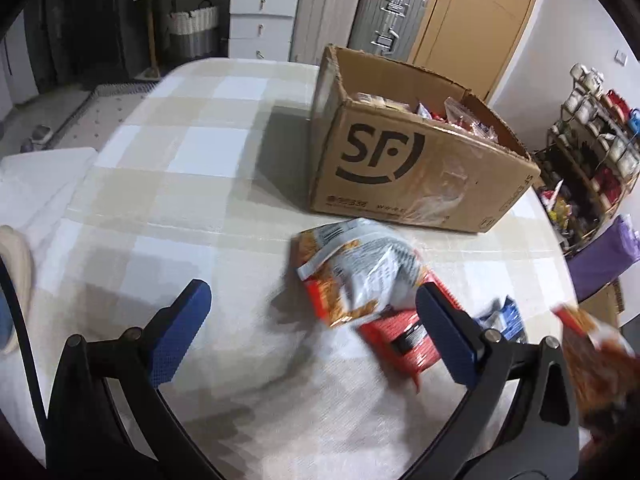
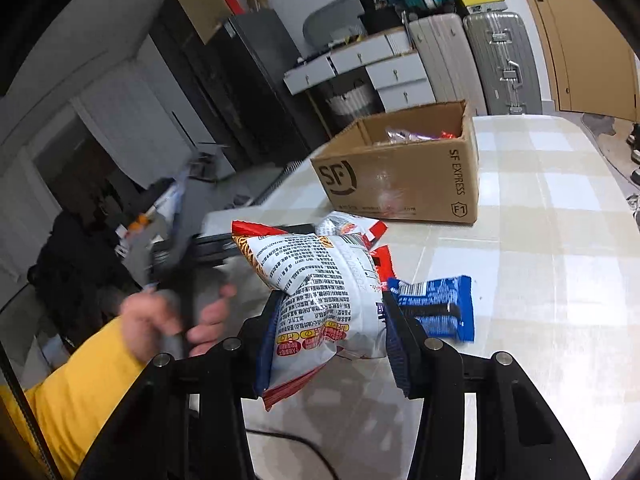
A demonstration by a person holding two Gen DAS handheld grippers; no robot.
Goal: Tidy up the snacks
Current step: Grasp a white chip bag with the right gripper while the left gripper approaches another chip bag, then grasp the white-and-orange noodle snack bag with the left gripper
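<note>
An open cardboard box (image 1: 420, 168) (image 2: 400, 176) with several snacks inside stands on the checked table. My right gripper (image 2: 334, 312) is shut on a white snack bag (image 2: 320, 292) with red print and holds it above the table. That bag shows as a blur (image 1: 592, 344) at the right edge of the left wrist view. My left gripper (image 1: 312, 292) hangs open over the table, with an orange and white bag (image 1: 360, 272) lying by its right finger. A red packet (image 1: 404, 340) and a blue packet (image 1: 504, 320) (image 2: 440, 308) lie beside it.
A hand in a yellow sleeve (image 2: 168, 320) grips the left tool's handle. Behind the table stand suitcases (image 1: 384, 20), white drawers (image 1: 260, 20) and a wooden door (image 1: 480, 20). A shoe rack (image 1: 592, 140) and a purple seat (image 1: 604, 256) are at the right.
</note>
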